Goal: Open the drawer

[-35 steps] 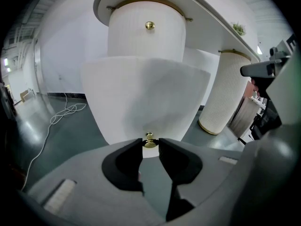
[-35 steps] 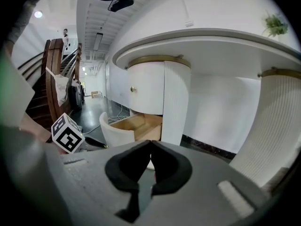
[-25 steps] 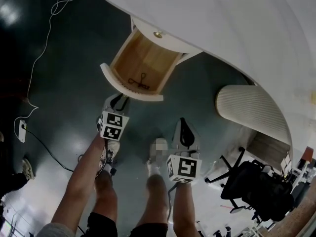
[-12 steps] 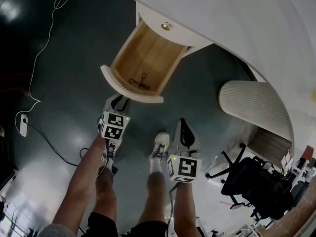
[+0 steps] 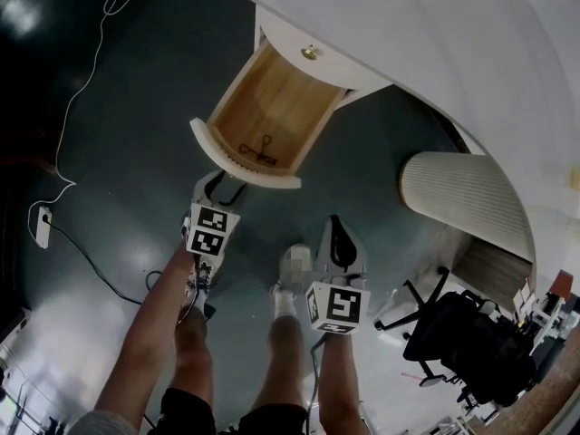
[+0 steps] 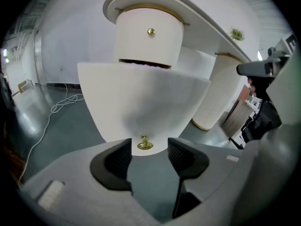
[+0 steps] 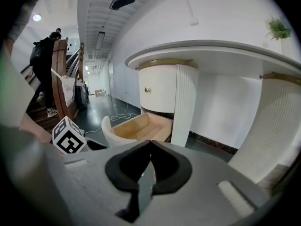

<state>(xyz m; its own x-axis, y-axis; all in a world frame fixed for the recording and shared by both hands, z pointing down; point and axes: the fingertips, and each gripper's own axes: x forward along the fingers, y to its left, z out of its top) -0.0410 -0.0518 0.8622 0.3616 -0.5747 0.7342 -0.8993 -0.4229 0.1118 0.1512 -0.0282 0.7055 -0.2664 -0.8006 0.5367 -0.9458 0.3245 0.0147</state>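
Drawer: we find the drawer [image 5: 243, 167] pulled well out from under the white desk [image 5: 435, 53], its curved front towards us and its wooden inside open to view.
Knob: the brass knob [image 6: 145, 145] sits low on the drawer front, in the gap between the jaws of the left claw [image 6: 149, 150].
Contents: one small dark wire item [image 5: 258, 149] lies at the near end of the drawer floor. We cannot tell what it is. The rest of the floor is bare wood.
Left hand: the jaws have just been opening and now stand wide, one on each side of the knob. Neither pad presses on it.
Right hand: the right claw [image 7: 150, 147] is closed on nothing and is held to the right, near us and well apart from the drawer.
Step in hand: we judge the pull finished and the release under way.
Next move: the left claw should draw straight back clear of the knob without nudging the front.
Above: the upper drawer [image 6: 149, 44] is closed.
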